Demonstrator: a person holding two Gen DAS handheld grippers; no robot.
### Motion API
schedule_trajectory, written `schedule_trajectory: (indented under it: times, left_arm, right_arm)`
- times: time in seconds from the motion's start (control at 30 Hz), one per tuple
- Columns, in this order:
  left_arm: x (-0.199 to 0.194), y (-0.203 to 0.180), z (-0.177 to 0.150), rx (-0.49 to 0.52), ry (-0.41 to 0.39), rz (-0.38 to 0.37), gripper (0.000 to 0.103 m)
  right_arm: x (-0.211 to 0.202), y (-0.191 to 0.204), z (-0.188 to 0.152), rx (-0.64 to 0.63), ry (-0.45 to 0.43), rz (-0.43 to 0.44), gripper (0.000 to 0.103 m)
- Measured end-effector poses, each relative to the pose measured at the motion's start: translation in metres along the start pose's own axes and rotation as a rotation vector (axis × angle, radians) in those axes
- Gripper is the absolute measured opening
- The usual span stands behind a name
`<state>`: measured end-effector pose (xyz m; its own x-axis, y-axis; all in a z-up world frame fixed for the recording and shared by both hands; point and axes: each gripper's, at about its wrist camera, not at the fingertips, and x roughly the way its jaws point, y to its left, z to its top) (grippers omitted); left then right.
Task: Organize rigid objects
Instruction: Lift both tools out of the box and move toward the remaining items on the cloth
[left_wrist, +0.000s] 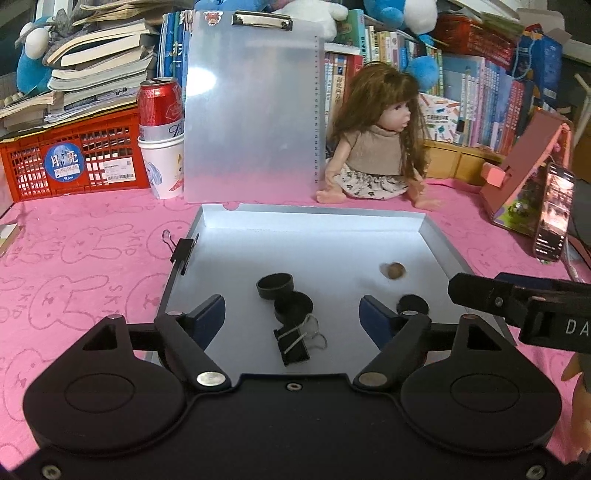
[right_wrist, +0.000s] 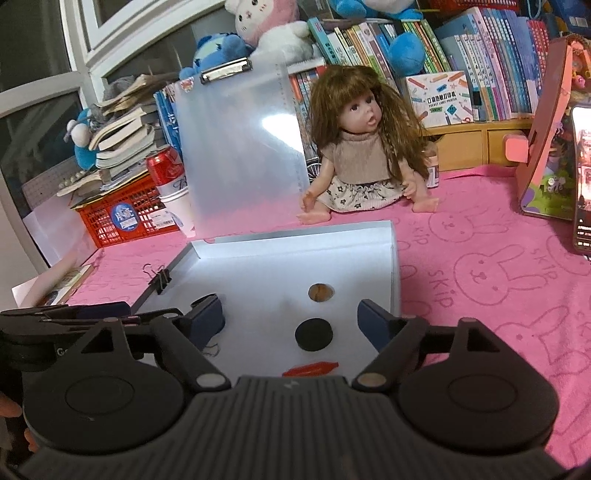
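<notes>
Left wrist view: binder clip (left_wrist: 293, 345) lies between spread fingers (left_wrist: 207, 321).

Ahead of your tools sits a doll (left_wrist: 376, 147), a clear clipboard (left_wrist: 255, 110) left of it, then a red can (left_wrist: 159, 107).

Both wrist cameras look forward, close over the shared tray (left_wrist: 439, 243), perhaps angled downward.

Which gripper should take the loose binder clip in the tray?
Left, probably. The left gripper is open with the binder clip lying between its fingers. The right gripper faces the flat black disc instead.
</notes>
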<state>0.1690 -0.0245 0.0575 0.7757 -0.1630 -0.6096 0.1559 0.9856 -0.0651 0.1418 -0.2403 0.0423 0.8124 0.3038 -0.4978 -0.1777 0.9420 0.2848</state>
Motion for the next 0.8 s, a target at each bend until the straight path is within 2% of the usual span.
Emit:
schedule_trajectory:
  times: [0.53,0.8]
  left_arm:
    - [-0.045,-0.008,-0.024,0.030,-0.032,-0.047,0.080]
    - [-0.066,-0.006,-0.038,0.026,-0.040,-0.061,0.080]
  right_arm:
    - [-0.041,0.024,-0.013,-0.131,-0.062,0.016,0.100]
    - [-0.061,0.029,-0.025,-0.172,-0.088,0.020,0.101]
